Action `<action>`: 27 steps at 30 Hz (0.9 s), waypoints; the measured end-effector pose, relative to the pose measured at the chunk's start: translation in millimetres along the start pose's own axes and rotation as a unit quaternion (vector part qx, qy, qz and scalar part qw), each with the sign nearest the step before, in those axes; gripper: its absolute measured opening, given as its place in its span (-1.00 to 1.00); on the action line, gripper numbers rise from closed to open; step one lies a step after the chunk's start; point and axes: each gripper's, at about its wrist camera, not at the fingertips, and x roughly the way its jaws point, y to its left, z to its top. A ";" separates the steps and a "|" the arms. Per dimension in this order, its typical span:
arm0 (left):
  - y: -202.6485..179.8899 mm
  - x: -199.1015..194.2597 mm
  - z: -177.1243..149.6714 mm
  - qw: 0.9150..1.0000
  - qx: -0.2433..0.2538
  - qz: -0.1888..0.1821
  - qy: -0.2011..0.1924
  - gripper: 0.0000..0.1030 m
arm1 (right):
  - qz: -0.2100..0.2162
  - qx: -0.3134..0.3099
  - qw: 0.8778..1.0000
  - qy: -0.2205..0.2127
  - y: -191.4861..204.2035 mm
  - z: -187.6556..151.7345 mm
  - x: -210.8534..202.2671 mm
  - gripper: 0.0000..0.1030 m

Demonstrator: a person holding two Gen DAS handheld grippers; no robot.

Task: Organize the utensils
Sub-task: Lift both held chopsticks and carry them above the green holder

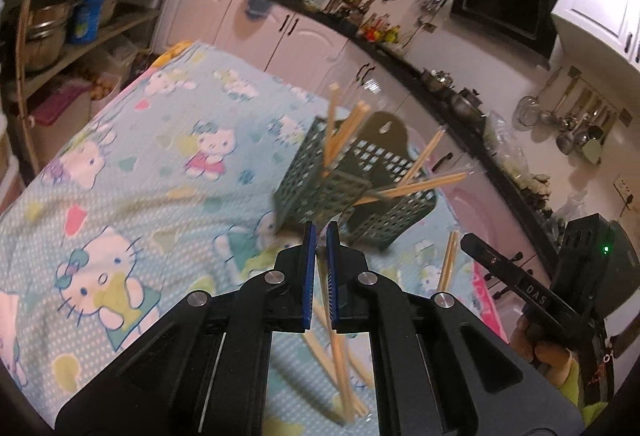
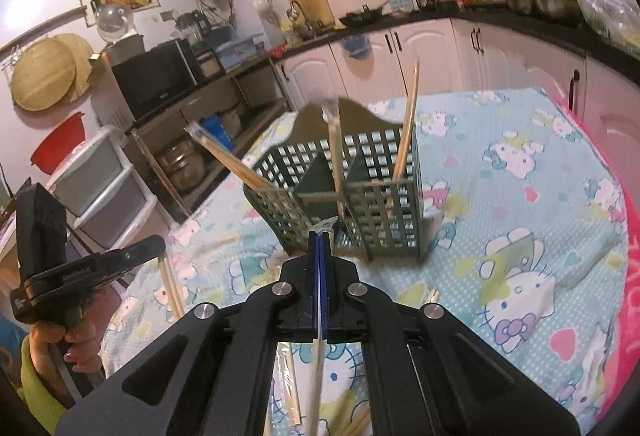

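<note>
Jaws of the right gripper [image 2: 320,236] closed on a wrapped pair of chopsticks [image 2: 316,376], the sticks running back under the gripper body and a bit of clear wrapper poking out at the tips. Jaws of the left gripper [image 1: 320,232] nearly together at the tips with a thin wrapped chopstick pair [image 1: 338,364] caught between the blue pads and hanging down below. Green plastic utensil caddy [image 2: 360,208] stands upright on the surface just ahead of both grippers, lattice walls, solid dividers making compartments, tall back plate with a hanging hole. Several chopstick pairs already in it: one leaning out far left [image 2: 228,160], one near upright in the middle [image 2: 334,152], one tilted in the right compartment [image 2: 408,124]. More loose chopsticks [image 1: 448,260] lie on the Hello Kitty cloth [image 1: 132,172] covering the surface, beside the caddy and under the grippers. Both grippers point downward at a slant toward the caddy, left one blurred. Person's hand [image 2: 68,344] in a yellow-green sleeve grips the left handle, seen from the right wrist view; the other hand [image 1: 536,340] shows at the right gripper's handle in the left wrist view. Kitchen cabinets [image 2: 440,52] and a dark countertop beyond.
</note>
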 end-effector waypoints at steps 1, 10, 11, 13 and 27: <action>-3.2 -0.4 1.6 1.000 0.002 -0.003 -0.002 -0.98 | 0.000 -0.001 1.000 -0.006 0.5 1.7 -3.8 -0.99; -31.2 -6.5 17.0 0.999 0.030 -0.024 -0.019 -0.98 | 0.009 -0.008 0.999 -0.040 4.5 16.0 -24.0 -0.99; -34.0 -7.2 19.6 0.999 0.032 -0.026 -0.021 -0.98 | 0.010 -0.010 0.999 -0.043 5.3 18.5 -25.7 -0.99; -39.5 -7.9 24.5 0.999 0.038 -0.030 -0.025 -0.98 | 0.010 -0.014 0.999 -0.048 7.3 22.6 -27.6 -0.99; -74.6 -7.8 70.6 0.994 0.079 -0.043 -0.061 -1.00 | 0.009 -0.044 0.995 -0.091 18.6 66.7 -43.7 -0.99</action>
